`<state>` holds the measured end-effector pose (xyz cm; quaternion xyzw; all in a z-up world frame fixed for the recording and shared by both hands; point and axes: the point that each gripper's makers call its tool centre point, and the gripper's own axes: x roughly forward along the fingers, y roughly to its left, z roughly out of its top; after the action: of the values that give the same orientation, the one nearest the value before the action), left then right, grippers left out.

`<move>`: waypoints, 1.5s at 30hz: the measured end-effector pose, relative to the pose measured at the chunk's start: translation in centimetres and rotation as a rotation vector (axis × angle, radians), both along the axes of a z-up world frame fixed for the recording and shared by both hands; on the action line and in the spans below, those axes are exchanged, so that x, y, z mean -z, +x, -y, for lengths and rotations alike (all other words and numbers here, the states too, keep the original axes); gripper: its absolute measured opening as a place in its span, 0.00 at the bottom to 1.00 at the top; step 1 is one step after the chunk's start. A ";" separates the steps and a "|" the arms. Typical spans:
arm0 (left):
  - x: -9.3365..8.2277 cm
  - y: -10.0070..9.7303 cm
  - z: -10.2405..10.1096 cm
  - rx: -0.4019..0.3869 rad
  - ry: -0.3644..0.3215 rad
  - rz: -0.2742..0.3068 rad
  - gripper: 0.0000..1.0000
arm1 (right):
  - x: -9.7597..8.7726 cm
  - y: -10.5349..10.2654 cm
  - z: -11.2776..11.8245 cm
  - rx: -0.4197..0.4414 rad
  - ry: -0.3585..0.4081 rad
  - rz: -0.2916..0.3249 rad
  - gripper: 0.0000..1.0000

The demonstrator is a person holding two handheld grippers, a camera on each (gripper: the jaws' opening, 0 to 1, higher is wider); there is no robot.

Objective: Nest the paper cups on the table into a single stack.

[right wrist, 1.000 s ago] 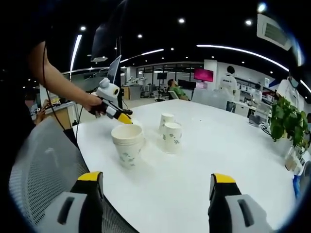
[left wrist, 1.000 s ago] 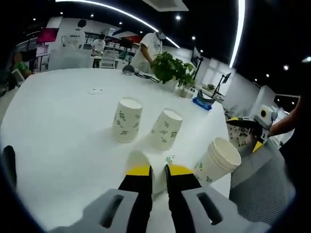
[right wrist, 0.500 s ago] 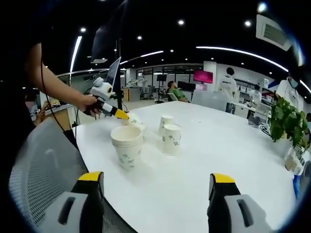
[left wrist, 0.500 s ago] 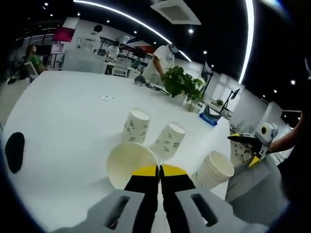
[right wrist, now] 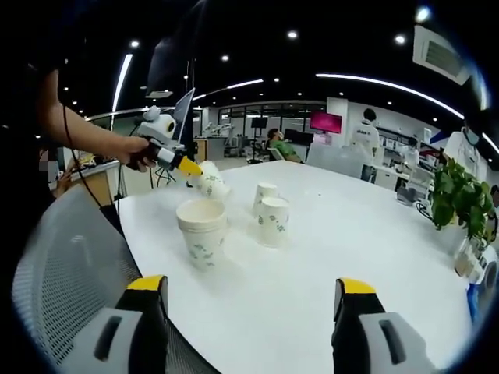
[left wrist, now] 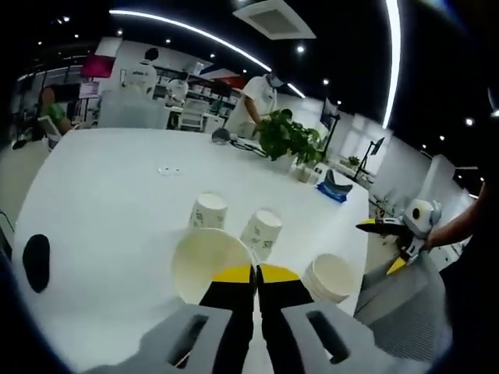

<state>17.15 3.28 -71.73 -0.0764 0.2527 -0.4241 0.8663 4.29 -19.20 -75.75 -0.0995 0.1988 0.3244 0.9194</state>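
Two upright cups [right wrist: 267, 212]: beyond the stack, side by side, standing on the surface
Surface [right wrist: 374, 234]: white, wide, bearing all standing cups
Plant [right wrist: 461, 195]: green, far past the stack near the surface's edge
Stack [right wrist: 203, 231]: nested cups near the surface's front edge, mouth up
Left gripper [right wrist: 185, 166]: jaws closed on a paper cup's rim, raised above and behind the stack
Paper cup [right wrist: 209, 183]: tilted, off the surface, mouth toward the left gripper view
Right gripper [right wrist: 249, 292]: jaws wide apart, holding nothing, short of the stack

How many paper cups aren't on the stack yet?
3: one held in the left gripper above the stack, lifted cup, and two standing cups on the table beyond. More may be hidden.
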 end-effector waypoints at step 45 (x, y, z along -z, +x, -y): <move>-6.3 -6.9 4.1 0.131 0.063 0.082 0.00 | 0.0 0.1 0.3 0.023 -0.009 -0.002 0.93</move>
<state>10.21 -0.85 -65.43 -0.0151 0.2347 -0.4745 0.8483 4.44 -19.49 -75.80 -0.1012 0.2026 0.3132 0.9223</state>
